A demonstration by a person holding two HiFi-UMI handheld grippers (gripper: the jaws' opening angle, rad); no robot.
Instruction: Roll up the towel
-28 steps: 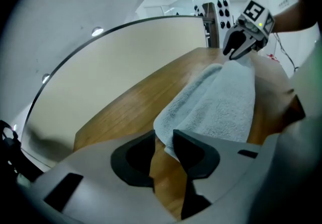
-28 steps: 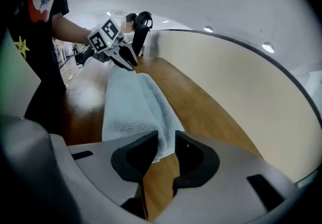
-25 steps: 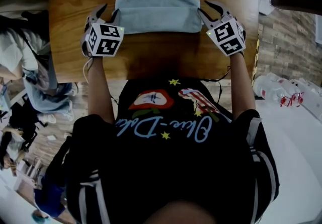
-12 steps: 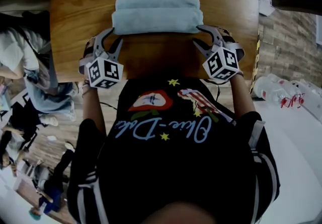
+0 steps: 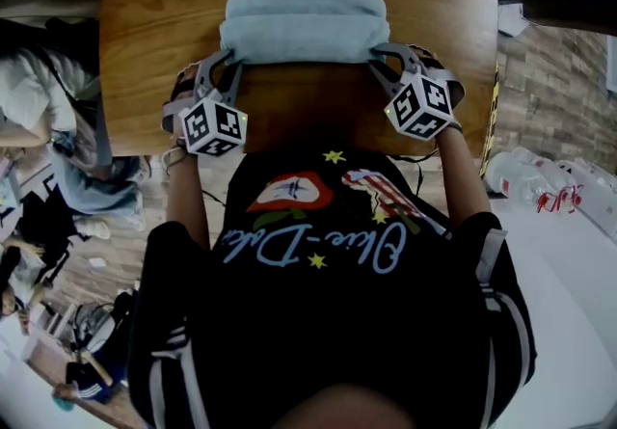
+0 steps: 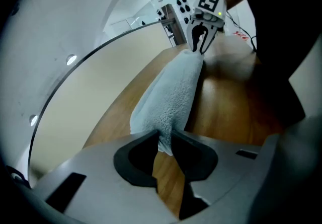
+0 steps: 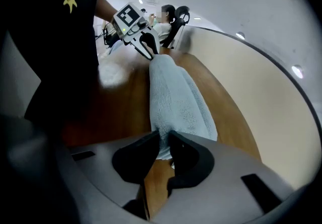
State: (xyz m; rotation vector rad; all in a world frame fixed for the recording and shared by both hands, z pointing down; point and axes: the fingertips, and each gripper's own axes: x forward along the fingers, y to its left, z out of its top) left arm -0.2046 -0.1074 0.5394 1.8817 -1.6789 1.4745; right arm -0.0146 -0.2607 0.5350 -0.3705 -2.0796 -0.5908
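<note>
Light blue terry towel [image 5: 304,24] lies across the middle of the wooden table [image 5: 154,13], long axis running left to right. It is bunched into a thick, soft bundle with two rounded layers showing, one over the other.

Left gripper [image 5: 221,67] is at the towel's left end, on its near lower edge, pointing down and away from the person. Its own view shows the jaws narrow and pinching a thin fold of terry at the corner, with both dark pads pressed on the cloth. These jaws have just been closing, with the towel between them.

Right gripper [image 5: 385,62] is at the right end and mirrors the left. Its jaws are also narrow, and a corner fold of the towel is clamped between the pads. These jaws have just been closing as well, with the towel between them.

Each gripper view looks along the length of the bundle to the other gripper at the far end. The bundle rests on the tabletop between the two. The person's black printed T-shirt [image 5: 328,254] fills the lower part of the head view.
</note>
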